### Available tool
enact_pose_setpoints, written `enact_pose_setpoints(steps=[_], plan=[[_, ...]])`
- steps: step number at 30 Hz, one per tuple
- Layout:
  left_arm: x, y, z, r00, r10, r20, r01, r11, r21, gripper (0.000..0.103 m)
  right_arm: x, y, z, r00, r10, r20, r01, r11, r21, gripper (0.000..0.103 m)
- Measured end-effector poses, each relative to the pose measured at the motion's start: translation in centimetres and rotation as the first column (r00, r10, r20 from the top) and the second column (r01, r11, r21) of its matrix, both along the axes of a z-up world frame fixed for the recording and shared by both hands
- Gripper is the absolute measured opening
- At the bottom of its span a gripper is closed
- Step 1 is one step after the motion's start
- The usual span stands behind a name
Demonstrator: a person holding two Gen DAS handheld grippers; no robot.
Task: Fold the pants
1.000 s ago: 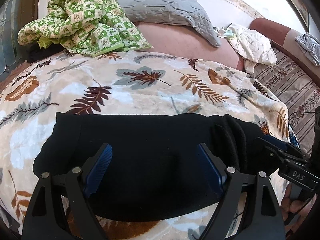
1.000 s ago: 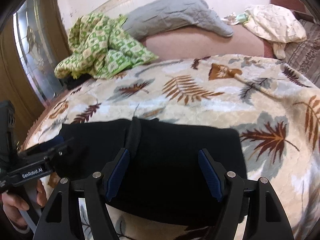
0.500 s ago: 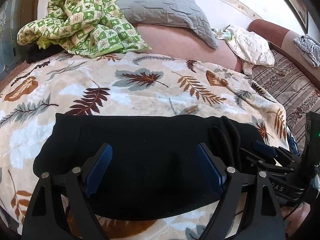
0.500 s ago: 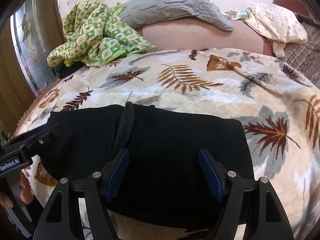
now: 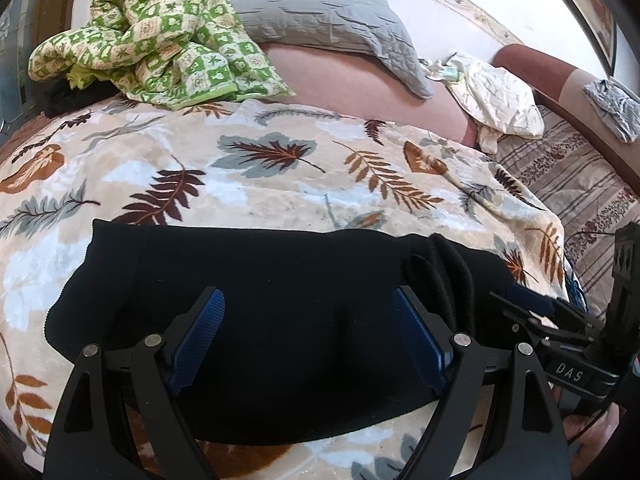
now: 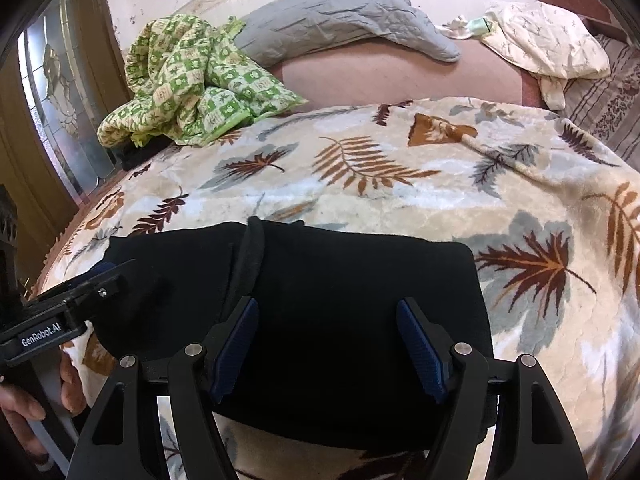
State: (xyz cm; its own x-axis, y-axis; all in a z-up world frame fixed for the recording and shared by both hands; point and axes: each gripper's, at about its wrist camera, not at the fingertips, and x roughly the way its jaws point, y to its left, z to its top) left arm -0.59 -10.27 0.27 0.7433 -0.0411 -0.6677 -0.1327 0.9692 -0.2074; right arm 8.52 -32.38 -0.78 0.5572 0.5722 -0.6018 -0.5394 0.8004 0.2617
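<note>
The left gripper point(image 5: 306, 332) and the right gripper point(image 6: 326, 338) both stand with fingers spread wide, holding nothing, above the folded black pants point(image 5: 256, 300). The pants lie flat with their long axis running from 9 to 3 o'clock, spanning both finger gaps, on the leaf-print blanket point(image 5: 280, 184). A green checked quilt point(image 6: 192, 84) sits at 11 o'clock.

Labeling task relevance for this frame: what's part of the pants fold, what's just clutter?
In play:
- black knit pants, folded flat on the leaf-print plush blanket
- left gripper, open above them
- right gripper, open above them

Lying about:
- green checked quilt, bunched
- grey quilted pillow
- cream printed cloth
</note>
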Motion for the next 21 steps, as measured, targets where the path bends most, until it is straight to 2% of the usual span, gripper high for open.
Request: enact_pose_setpoints(steps=[3, 4, 6, 11, 16, 21], plan=[[-0.2, 0.1, 0.1, 1.000, -0.005, 0.005, 0.005, 1.000, -0.007, 0.087, -0.1, 0.0, 0.1, 1.000, 0.003, 0.017, -0.003, 1.000, 0.018, 0.078], [-0.2, 0.2, 0.1, 1.000, -0.009, 0.003, 0.009, 1.000, -0.014, 0.090, 0.0, 0.1, -0.1, 1.000, -0.001, 0.004, 0.001, 1.000, 0.008, 0.078], [-0.4, 0.5, 0.2, 1.000, -0.013, 0.000, 0.013, 1.000, -0.028, 0.091, -0.1, 0.3, -0.1, 1.000, 0.005, -0.026, -0.005, 1.000, 0.004, 0.078], [-1.0, 1.4, 0.6, 1.000, 0.004, 0.020, -0.004, 0.999, -0.038, 0.093, -0.9, 0.5, 0.4, 1.000, 0.012, 0.003, -0.012, 1.000, 0.010, 0.078], [-1.9, 2.4, 1.0, 1.000, 0.013, 0.023, -0.012, 0.998, -0.057, 0.094, -0.8, 0.5, 0.3, 1.000, 0.009, -0.014, -0.009, 1.000, 0.020, 0.078], [-4.5, 3.9, 1.7, 0.998, 0.051, 0.048, -0.045, 0.991, -0.124, 0.094, -0.7, 0.6, 0.8, 1.000, 0.013, 0.009, -0.013, 0.999, 0.045, 0.078]])
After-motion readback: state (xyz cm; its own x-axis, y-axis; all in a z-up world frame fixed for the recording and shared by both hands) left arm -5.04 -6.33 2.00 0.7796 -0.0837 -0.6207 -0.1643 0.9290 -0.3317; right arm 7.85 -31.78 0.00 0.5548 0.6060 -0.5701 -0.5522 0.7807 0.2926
